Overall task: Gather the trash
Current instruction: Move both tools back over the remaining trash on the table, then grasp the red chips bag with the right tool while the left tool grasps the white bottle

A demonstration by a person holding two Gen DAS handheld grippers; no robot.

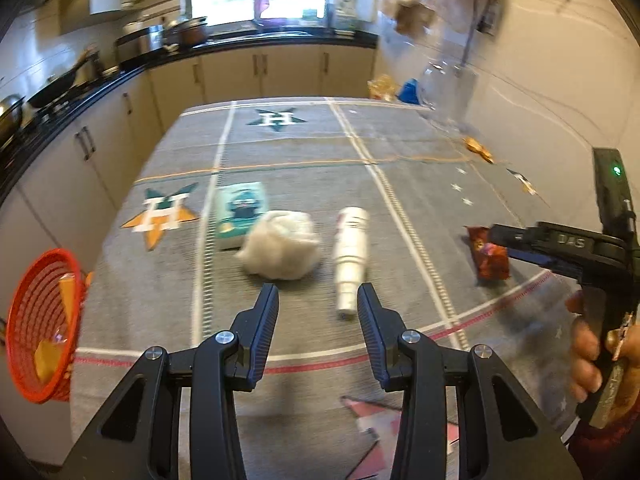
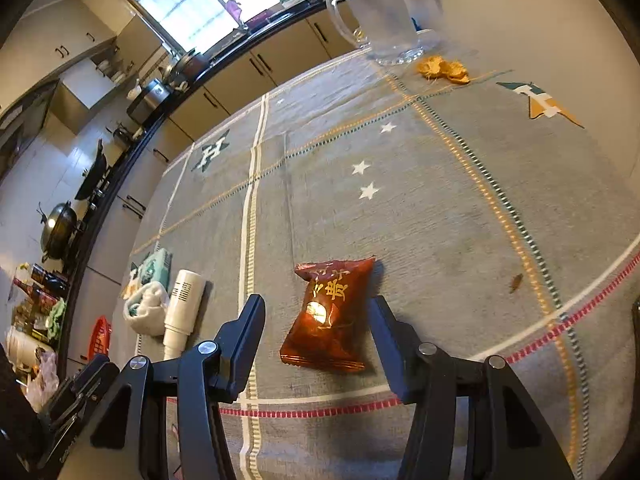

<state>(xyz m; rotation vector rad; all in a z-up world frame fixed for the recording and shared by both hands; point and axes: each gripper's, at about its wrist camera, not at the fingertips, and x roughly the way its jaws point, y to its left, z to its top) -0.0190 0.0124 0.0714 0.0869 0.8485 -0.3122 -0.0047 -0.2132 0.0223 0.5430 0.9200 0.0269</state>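
While both units hovered above the grey tablecloth (image 1: 304, 152), the red basket (image 1: 40, 320) sat at the far left edge, holding scraps. Next lay the teal packet (image 1: 240, 212), the white wad (image 1: 280, 246) and the stacked paper cups (image 1: 350, 256). The left gripper (image 1: 318, 308) stood open just short of them. The right gripper (image 2: 316, 320) was spread, its jaws flanking the red snack wrapper (image 2: 330, 312).
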